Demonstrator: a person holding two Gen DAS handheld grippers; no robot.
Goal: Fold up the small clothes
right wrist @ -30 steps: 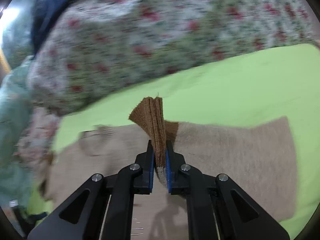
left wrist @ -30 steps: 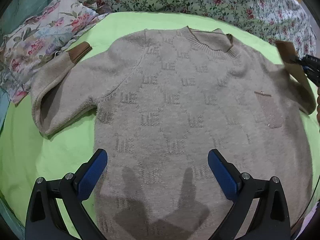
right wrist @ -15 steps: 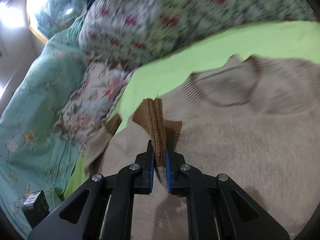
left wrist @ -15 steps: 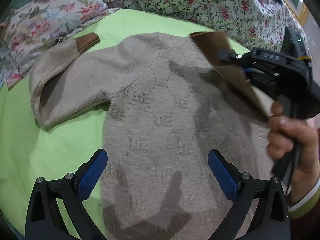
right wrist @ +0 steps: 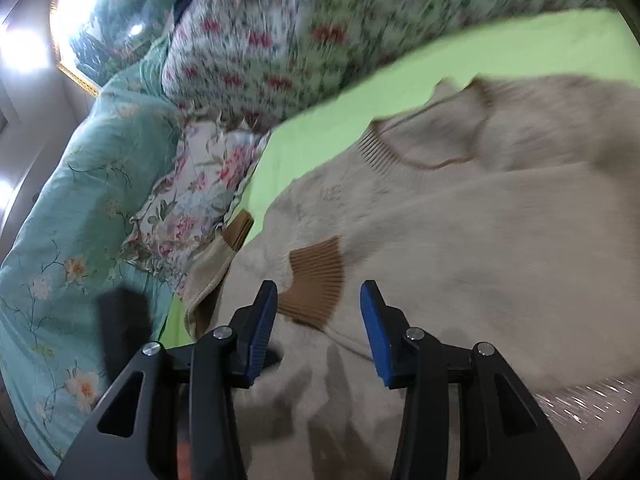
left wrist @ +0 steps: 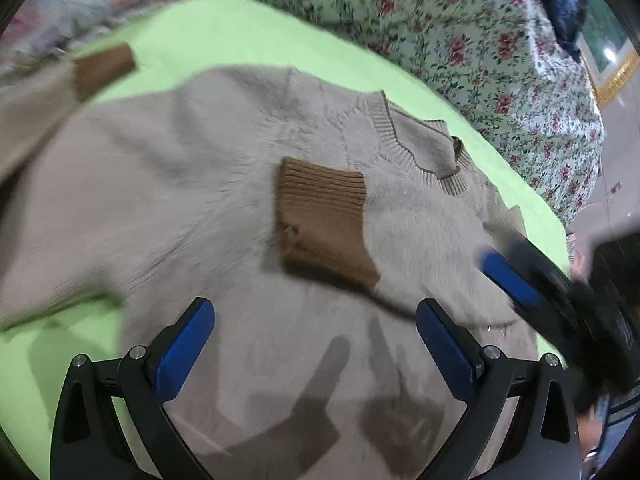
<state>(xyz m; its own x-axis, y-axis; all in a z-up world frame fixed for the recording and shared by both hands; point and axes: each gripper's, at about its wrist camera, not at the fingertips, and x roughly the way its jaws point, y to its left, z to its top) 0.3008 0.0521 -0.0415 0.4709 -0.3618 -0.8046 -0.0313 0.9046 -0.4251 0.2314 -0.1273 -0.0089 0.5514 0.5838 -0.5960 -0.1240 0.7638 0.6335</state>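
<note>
A small beige knit sweater (left wrist: 208,208) lies flat on a lime-green sheet (left wrist: 224,36). One sleeve is folded across the chest, its brown ribbed cuff (left wrist: 320,220) resting on the body below the neckline (left wrist: 416,144). The other sleeve's brown cuff (left wrist: 102,70) lies out at the far left. My left gripper (left wrist: 314,342) hovers open above the lower body, holding nothing. My right gripper (right wrist: 318,320) has its jaws opening; the folded cuff (right wrist: 316,280) lies on the sweater just ahead of the pads, free of them. One blue pad of the right gripper (left wrist: 510,280) shows blurred at the right.
Floral pillows (right wrist: 256,40) and a teal quilt (right wrist: 80,200) border the sheet at the back and left. A floral bedspread (left wrist: 480,40) runs along the far side. Part of a hand (left wrist: 580,268) shows at the right edge.
The right gripper carried the sleeve cuff across the chest, let it drop there and drew back with jaws spreading. The left gripper swung sideways over the sweater.
</note>
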